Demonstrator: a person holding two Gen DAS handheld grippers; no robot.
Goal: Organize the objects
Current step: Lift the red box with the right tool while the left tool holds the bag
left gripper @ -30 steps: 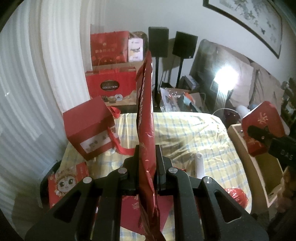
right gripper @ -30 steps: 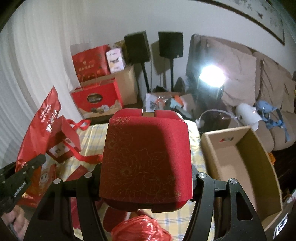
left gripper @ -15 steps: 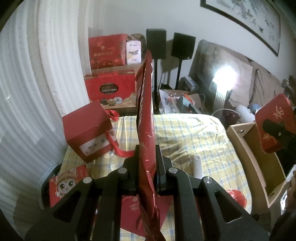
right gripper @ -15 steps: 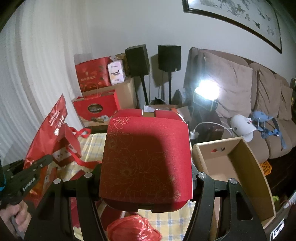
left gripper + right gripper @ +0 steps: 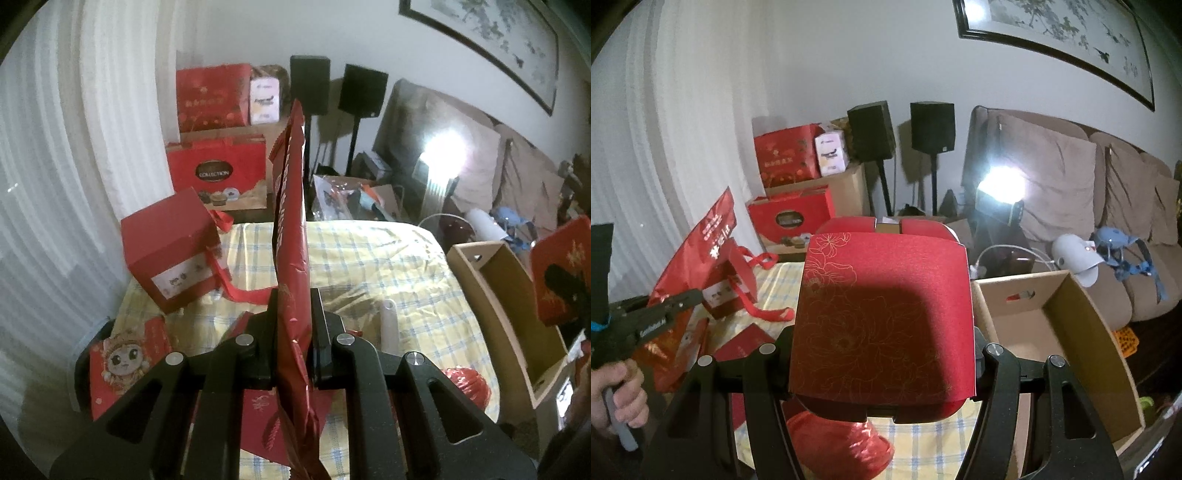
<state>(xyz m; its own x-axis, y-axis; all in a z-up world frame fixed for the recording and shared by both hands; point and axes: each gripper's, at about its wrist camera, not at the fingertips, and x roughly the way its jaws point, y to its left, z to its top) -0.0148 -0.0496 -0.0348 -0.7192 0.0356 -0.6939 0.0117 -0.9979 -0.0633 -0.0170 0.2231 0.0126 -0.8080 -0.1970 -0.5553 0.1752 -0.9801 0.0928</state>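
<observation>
Red foil catches the eye first: a flat red bag (image 5: 290,236) stands on edge between the fingers of the left gripper (image 5: 293,314), pinched tight by its lower part and rising upright toward twelve o'clock in the left wrist view; the same bag (image 5: 701,266) shows at nine o'clock in the right wrist view, with the left gripper (image 5: 677,301) clamped on it and a bare hand (image 5: 617,395) around the handle below. The right gripper (image 5: 882,354) is clenched on a red box (image 5: 882,314) with fine gold flowers on its lid, the box filling the space between the two fingers, level and lifted clear of the table; from the left wrist view that box (image 5: 561,273) hangs at three o'clock, over the cardboard box (image 5: 491,302). The cardboard box (image 5: 1052,332) stands open at the table's right edge, at three o'clock of the held box, its inside bare where it shows. On the yellow checked tablecloth (image 5: 369,258) a red carton with ribbon handles (image 5: 170,258) sits at ten o'clock; a cartoon-faced packet (image 5: 125,365) lies at eight o'clock on the cloth's near left edge; a white tube (image 5: 389,325) lies just right of the left gripper; a crumpled red foil bundle (image 5: 842,446) lies under the held box, at six o'clock.
</observation>
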